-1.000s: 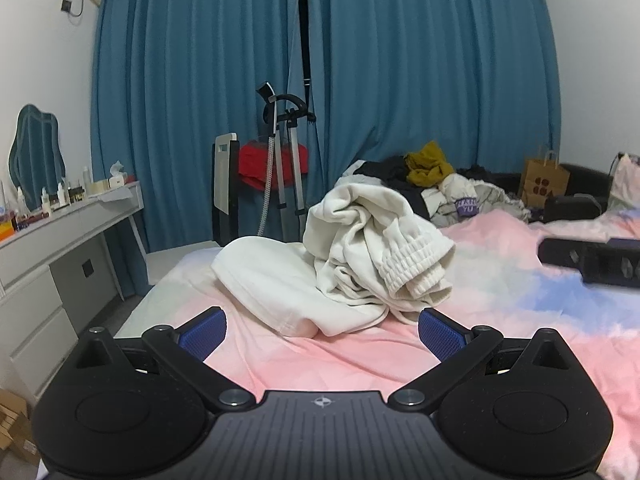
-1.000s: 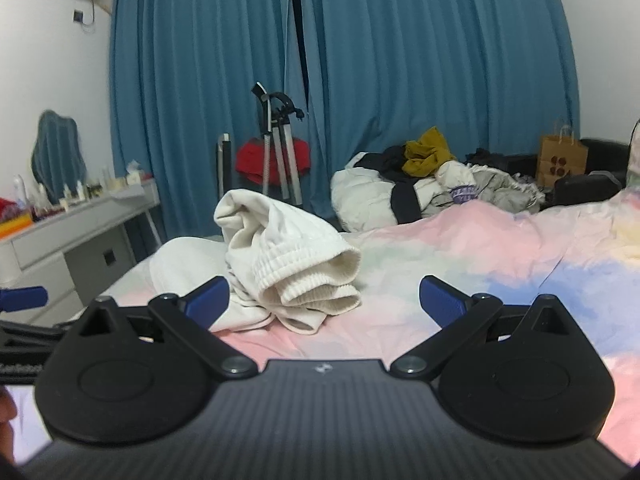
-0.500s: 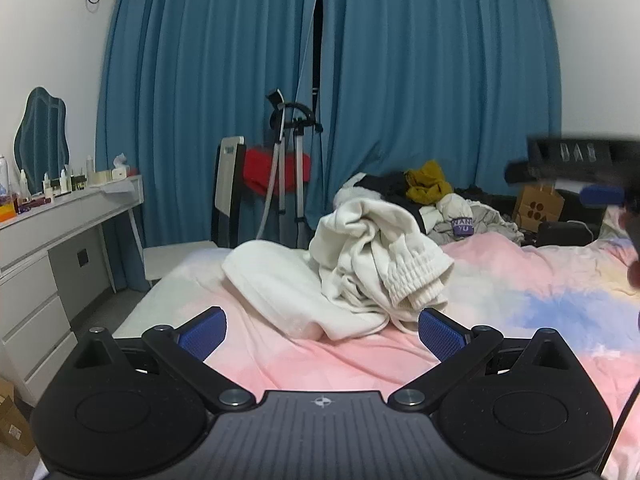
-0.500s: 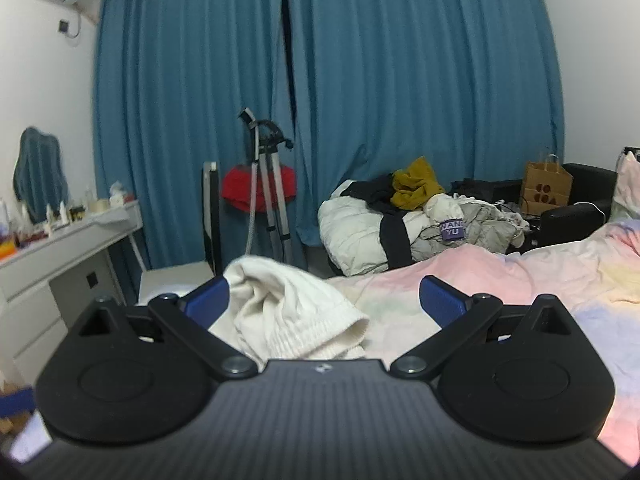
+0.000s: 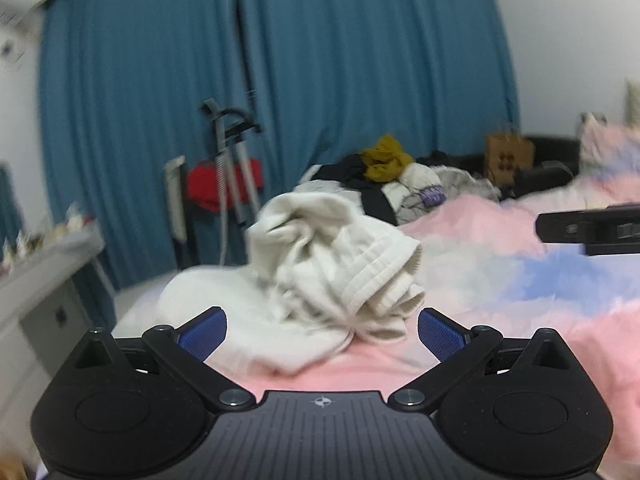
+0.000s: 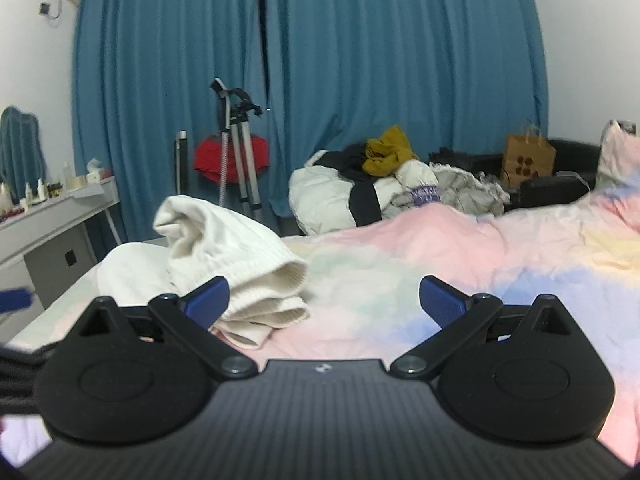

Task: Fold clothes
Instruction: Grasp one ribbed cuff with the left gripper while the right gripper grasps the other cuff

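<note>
A crumpled cream-white garment (image 5: 320, 272) with a ribbed cuff lies heaped on the pink and blue bed cover (image 5: 520, 280). My left gripper (image 5: 322, 330) is open just in front of the heap, its blue pads wide apart and empty. The same white garment (image 6: 224, 252) sits left of centre in the right wrist view. There my right gripper (image 6: 324, 298) is open too, its left pad close to the ribbed cuff, nothing held. The right gripper's black body (image 5: 592, 230) shows at the right edge of the left wrist view.
A pile of mixed clothes (image 6: 392, 184) lies at the far side of the bed. Blue curtains (image 6: 320, 60) hang behind. A white dresser (image 6: 48, 232) with bottles stands on the left, a tripod stand (image 6: 240, 152) and red item behind it, a brown paper bag (image 6: 528, 156) far right.
Both grippers dropped lower and closer to the white heap. The right gripper, raised high half a second ago, now sits low at the right edge of the left view. Both stayed open.
</note>
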